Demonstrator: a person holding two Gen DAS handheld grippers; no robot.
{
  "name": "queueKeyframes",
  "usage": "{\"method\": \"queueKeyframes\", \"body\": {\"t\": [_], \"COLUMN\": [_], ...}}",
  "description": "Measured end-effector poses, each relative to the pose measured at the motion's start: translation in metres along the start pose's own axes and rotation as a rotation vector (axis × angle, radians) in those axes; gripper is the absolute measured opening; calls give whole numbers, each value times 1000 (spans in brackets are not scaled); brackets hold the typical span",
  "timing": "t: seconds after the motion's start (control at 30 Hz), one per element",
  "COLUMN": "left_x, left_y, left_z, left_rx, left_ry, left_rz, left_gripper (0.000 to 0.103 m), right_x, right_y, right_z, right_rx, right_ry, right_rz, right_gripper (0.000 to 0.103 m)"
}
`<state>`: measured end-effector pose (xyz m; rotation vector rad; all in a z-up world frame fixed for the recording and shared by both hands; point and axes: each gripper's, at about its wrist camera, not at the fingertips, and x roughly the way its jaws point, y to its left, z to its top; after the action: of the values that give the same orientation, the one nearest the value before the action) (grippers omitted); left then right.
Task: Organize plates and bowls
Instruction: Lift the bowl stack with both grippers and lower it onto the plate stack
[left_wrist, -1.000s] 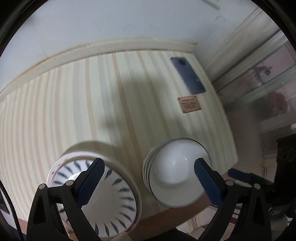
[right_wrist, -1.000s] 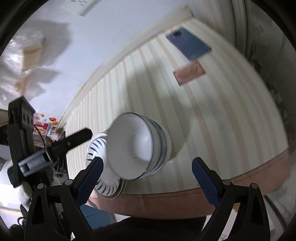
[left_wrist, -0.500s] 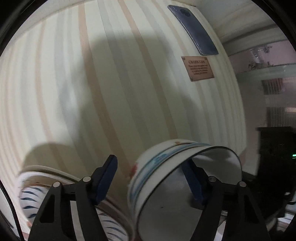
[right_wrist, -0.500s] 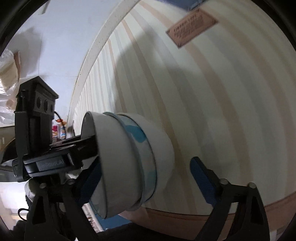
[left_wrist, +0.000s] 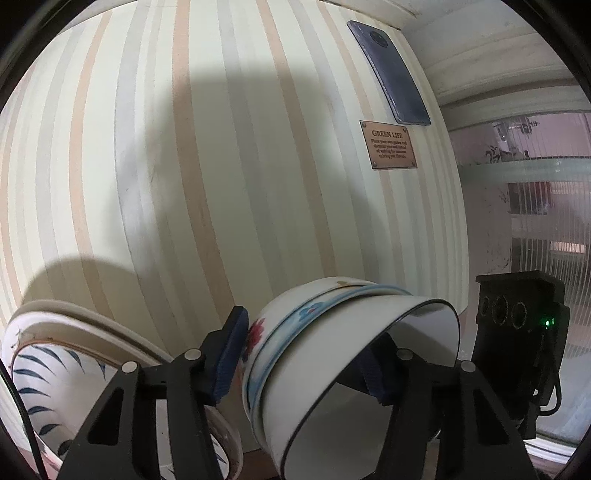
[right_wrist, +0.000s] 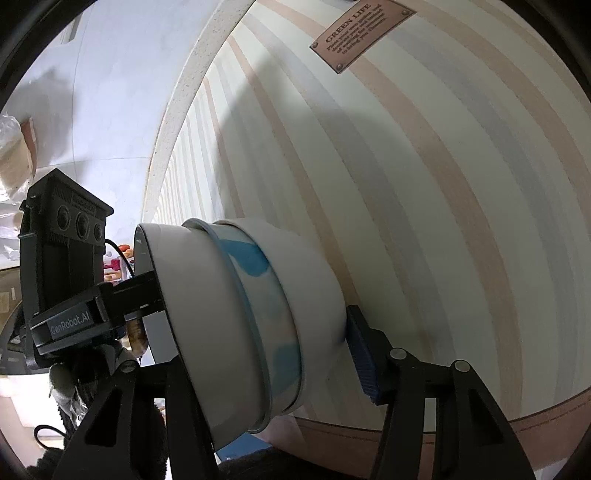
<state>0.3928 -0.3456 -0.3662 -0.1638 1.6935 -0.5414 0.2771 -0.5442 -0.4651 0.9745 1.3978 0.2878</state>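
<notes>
A stack of nested bowls (left_wrist: 332, 354), white with blue and red flower marks, sits at the near edge of the striped table (left_wrist: 221, 166). My left gripper (left_wrist: 303, 362) is shut on the stack's wall, one finger outside, one inside the top bowl. My right gripper (right_wrist: 255, 343) grips the same bowl stack (right_wrist: 258, 306) from the other side: one pad presses its outer wall, the other finger is hidden behind the bowls. A stack of plates with a blue leaf pattern (left_wrist: 55, 373) lies left of the bowls.
A dark blue phone (left_wrist: 388, 70) lies at the table's far right. A brown "Green Life" plaque (left_wrist: 388, 144) lies nearer than it, also in the right wrist view (right_wrist: 362, 33). A white wall bounds the far side. The table's front edge (right_wrist: 406, 432) is close below.
Both grippers have come down and in onto the bowl stack and closed on it. The left fingers went from straddling plates and bowls to clamping the bowl wall.
</notes>
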Motion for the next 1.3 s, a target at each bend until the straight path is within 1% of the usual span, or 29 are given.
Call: {"method": "queueKeyframes", "body": {"t": [0.13, 0.4, 0.67, 0.87, 0.97, 1.2, 1.3], "left_x": [-6, -33, -68, -92, -104, -106, -105], "left_y": [0, -2, 14, 43, 67, 117, 134], "left_z": [-3, -6, -21, -37, -50, -74, -82], "left_rx": [-14, -26, -68, -122, -176, -318, -363], "left_ry": [-6, -31, -61, -106, -126, -150, -156], "left_rz": [7, 0, 4, 12, 17, 26, 30], "left_gripper": [54, 54, 54, 54, 53, 54, 54], "right_x": [1, -6, 1, 22, 43, 98, 107], "right_y": [5, 25, 69, 103, 121, 147, 148], "right_z": [2, 5, 2, 0, -3, -11, -20], "right_rx": [7, -15, -73, -130, -161, -216, -240], "right_ry": [-2, -16, 22, 70, 115, 235, 275], "right_rz": [7, 5, 16, 23, 33, 37, 31], "right_gripper": [57, 57, 57, 57, 57, 57, 57]}}
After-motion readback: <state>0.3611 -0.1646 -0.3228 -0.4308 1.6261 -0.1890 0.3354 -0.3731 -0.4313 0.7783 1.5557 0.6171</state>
